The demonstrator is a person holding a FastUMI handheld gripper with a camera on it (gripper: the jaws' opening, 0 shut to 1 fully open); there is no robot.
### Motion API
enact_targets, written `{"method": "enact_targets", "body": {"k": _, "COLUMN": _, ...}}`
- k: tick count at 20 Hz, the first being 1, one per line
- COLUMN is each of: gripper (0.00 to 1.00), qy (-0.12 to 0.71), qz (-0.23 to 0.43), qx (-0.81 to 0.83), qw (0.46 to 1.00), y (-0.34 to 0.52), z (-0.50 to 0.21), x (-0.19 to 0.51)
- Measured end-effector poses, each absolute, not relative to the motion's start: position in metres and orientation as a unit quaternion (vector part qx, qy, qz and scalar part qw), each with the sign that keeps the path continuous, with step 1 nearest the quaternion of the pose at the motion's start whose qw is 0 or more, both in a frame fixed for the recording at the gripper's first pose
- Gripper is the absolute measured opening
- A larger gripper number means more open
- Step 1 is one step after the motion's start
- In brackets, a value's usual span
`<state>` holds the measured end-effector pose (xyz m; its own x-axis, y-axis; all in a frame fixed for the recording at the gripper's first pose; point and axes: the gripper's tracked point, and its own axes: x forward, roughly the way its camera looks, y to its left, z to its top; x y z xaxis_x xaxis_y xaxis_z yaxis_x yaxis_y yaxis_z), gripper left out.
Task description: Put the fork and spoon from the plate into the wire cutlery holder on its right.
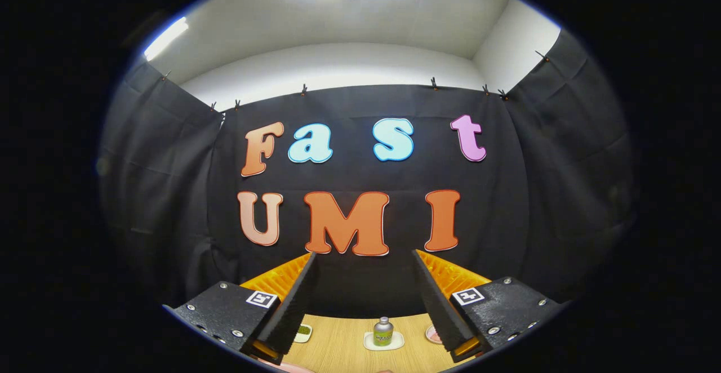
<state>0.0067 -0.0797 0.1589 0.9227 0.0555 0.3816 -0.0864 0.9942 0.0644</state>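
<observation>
gripper (363,297) fingers spread wide, empty, wood-grain worktop (343,350) below, small bottle (383,332) on white coaster (383,343) ahead, black cloth wall, white ceiling

Small bottle (383,331) on white coaster (383,343), wood table (343,350), green-filled dish (303,332) nearby.

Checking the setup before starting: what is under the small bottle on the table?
The bottle stands on a small white coaster on the wooden table, beyond the open gripper; the coaster's centre is covered.
</observation>
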Motion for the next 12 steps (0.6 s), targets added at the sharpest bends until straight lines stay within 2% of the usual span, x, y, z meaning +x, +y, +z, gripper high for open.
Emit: {"method": "enact_targets", "body": {"k": 12, "gripper": 0.97, "qy": -0.194, "qz": 0.046, "qx": 0.048, "qw": 0.979, "y": -0.065, "z": 0.161, "x": 0.019}}
